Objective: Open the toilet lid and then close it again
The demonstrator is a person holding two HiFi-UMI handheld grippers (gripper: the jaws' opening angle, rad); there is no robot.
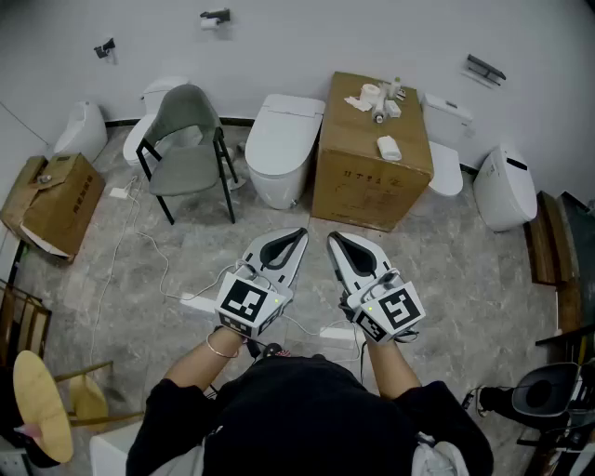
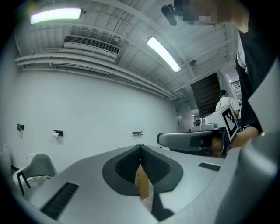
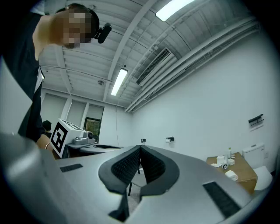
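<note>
Toilet lid [image 1: 284, 139] shut; grey stone floor [image 1: 446, 270], white wall [image 1: 307, 37], box [image 1: 367, 177] adj.

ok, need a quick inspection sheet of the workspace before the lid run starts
Surface: grey marbled floor.
Job's things: toilet against the wall, lid down, untouched.
Clutter: cardboard box right beside the toilet, paper rolls on top; chair on its other side; second box far left.
Grippers: left gripper and right gripper both shut, nothing between the jaws, held close to the person, short of the toilet.
Cables: white cords and a power strip on the floor, near the grippers.
Surroundings: other toilets along the wall; paper holder mounted on it.
</note>
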